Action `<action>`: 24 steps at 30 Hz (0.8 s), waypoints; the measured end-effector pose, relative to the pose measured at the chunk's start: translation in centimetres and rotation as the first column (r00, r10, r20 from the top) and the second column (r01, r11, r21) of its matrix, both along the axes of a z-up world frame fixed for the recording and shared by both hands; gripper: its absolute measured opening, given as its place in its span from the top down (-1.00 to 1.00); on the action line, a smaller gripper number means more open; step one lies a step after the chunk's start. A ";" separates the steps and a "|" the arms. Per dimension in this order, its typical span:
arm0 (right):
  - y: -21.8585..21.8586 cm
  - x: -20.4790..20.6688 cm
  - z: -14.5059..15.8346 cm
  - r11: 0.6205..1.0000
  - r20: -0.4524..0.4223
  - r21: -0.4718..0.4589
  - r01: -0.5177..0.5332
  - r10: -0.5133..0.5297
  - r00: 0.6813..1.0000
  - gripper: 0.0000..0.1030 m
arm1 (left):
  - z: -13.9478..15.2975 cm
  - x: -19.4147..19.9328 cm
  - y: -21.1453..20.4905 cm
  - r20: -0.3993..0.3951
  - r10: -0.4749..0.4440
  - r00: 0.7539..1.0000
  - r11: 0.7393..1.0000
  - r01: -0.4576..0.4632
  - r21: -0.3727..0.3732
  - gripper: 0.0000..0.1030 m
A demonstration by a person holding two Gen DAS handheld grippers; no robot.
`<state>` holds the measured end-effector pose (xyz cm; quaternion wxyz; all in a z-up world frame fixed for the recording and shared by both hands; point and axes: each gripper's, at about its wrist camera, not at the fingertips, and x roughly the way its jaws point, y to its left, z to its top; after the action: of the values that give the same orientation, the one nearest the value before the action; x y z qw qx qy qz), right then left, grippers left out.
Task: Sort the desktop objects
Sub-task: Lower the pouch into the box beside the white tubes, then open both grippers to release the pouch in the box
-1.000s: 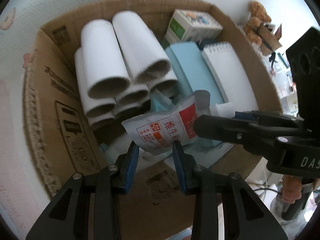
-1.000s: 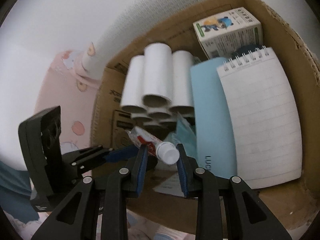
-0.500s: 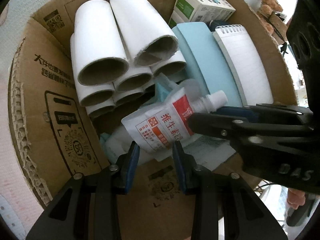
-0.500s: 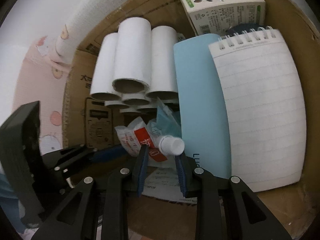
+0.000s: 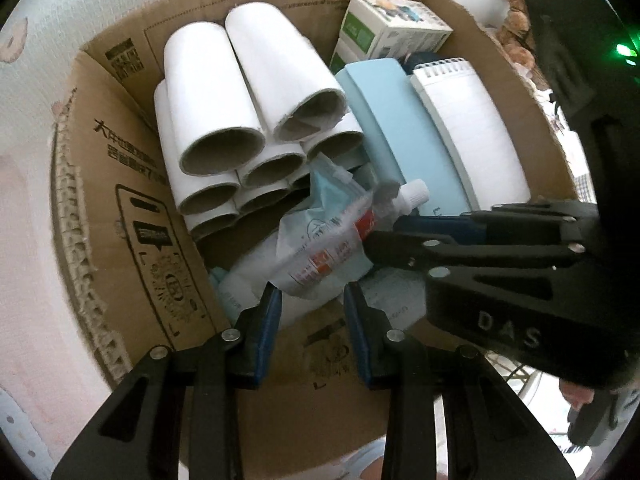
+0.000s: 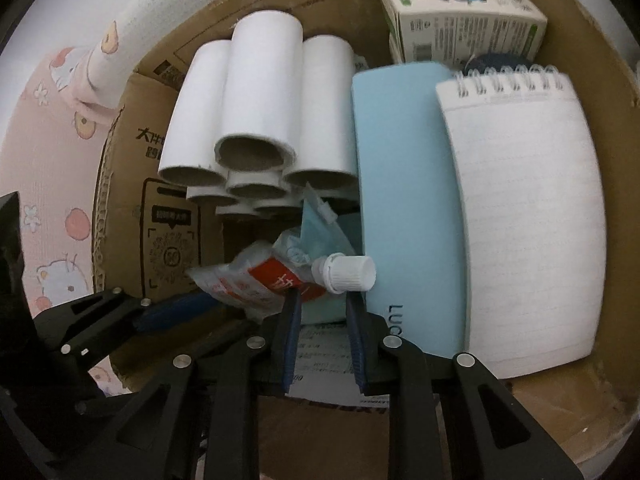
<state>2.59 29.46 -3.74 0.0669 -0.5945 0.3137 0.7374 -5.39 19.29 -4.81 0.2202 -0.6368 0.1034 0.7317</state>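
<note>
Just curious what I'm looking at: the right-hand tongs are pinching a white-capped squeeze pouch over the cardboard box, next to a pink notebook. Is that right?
Nearly. The right tongs do pinch the pouch over the box, but the right wrist view shows the notebook beside it is light blue, not pink.

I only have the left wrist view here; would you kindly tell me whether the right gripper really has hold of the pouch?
Observer: Yes. The right wrist view shows the right gripper shut on the pouch, just behind its white cap.
Operator: Thank you. Where does the cap point?
Observer: Towards the blue case. It overlaps the case's left edge, just above the lettering. I cannot tell whether they touch.
</note>
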 end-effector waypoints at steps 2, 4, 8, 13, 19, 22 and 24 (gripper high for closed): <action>0.0 0.1 0.0 1.000 0.000 -0.008 0.001 -0.001 1.000 0.63 | 0.3 0.3 -0.2 -0.006 -0.013 1.000 1.000 0.013 0.003 0.28; -0.1 0.2 0.0 1.000 0.000 -0.005 -0.007 0.007 1.000 0.62 | 0.4 0.4 -0.4 -0.010 -0.022 1.000 1.000 0.022 0.004 0.28; -0.2 0.2 -0.3 1.000 0.008 -0.020 -0.011 0.011 1.000 0.62 | 0.5 0.4 -0.7 -0.001 -0.018 1.000 1.000 0.018 0.010 0.28; 0.7 0.6 -0.4 0.999 0.002 -0.040 0.020 -0.020 1.000 0.63 | 1.3 0.4 -1.5 0.007 -0.006 1.000 0.999 0.005 0.039 0.28; 0.2 0.2 -0.5 0.999 0.007 -0.029 0.017 -0.016 1.000 0.63 | 1.6 0.2 -2.1 0.016 0.011 1.000 0.999 -0.012 0.051 0.28; -0.2 -0.2 -0.6 0.999 0.008 -0.040 0.024 -0.024 1.000 0.63 | 2.1 0.4 -2.4 -0.001 0.017 1.000 0.999 -0.017 0.042 0.28; 0.0 -0.1 -0.8 0.997 0.008 -0.065 0.037 -0.037 0.999 0.63 | 3.1 0.9 -2.4 -0.057 0.003 0.998 1.000 -0.002 0.020 0.27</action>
<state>2.47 29.49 -4.58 0.0623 -0.5930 0.3483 0.7233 -4.45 16.87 -1.75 0.2225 -0.6137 0.1014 0.7507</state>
